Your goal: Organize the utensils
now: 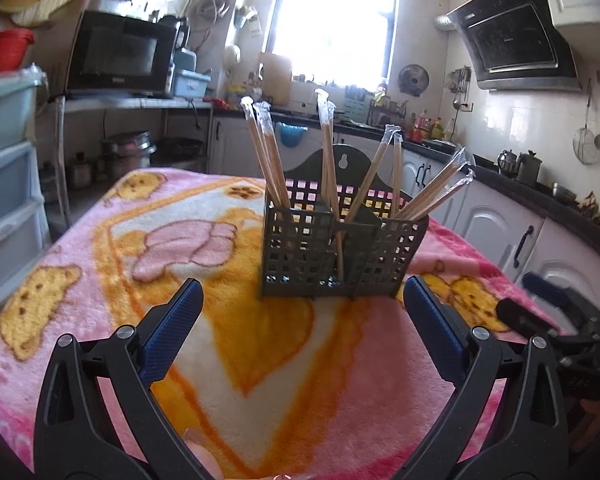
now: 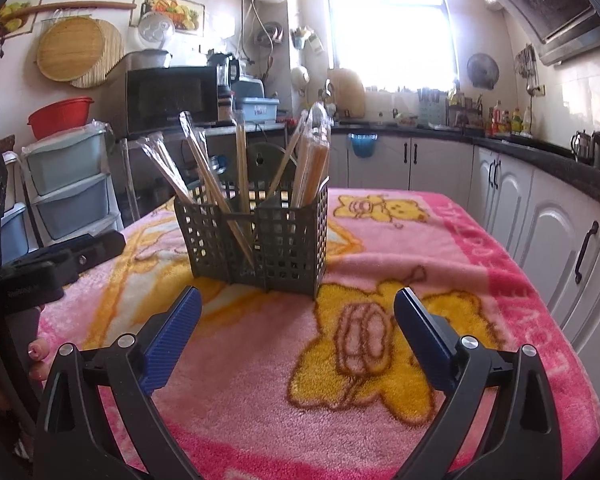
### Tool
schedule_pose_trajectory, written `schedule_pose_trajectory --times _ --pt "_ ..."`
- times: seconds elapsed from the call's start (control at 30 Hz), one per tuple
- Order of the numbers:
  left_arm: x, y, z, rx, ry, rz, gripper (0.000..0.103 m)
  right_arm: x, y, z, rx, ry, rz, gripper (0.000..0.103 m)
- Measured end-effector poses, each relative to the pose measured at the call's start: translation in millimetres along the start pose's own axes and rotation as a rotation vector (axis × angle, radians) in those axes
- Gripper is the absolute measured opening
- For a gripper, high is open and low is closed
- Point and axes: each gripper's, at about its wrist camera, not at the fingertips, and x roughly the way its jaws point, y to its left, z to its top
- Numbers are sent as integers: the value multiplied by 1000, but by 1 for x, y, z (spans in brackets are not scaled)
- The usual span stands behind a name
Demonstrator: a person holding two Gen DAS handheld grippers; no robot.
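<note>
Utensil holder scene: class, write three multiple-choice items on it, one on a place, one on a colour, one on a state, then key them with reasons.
1. Where does the utensil holder stand?
A. on the blanket-covered table
B. on the kitchen counter
C. on top of the microwave

2. What colour are the pads of the right claw?
A. red
B. blue
C. white

3. What state is the left claw in?
A. shut on a chopstick
B. open, holding nothing
C. shut on the holder

Key: 1 A, the holder's base rests on the pink blanket. 2 B, both ribbed pads show blue. 3 B, its jaws stand wide apart with only blanket between them, while the wrapped chopsticks stand in the holder.
</note>
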Motion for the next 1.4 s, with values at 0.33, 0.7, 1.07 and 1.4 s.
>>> schedule_pose_trajectory --times 0.33,0.7,1.07,1.4 --pt "-8 -1 -5 13 -80 -11 93 -21 -5 0 15 -159 -32 96" --pt "-8 -1 -5 17 -89 -5 93 -26 3 0 -7 -198 -44 97" --pt "-10 -3 -5 24 -93 -8 93 -26 4 -1 -6 -195 -47 97" --pt "-11 -2 -4 27 -95 -8 93 -26 3 -1 -6 -195 -47 97"
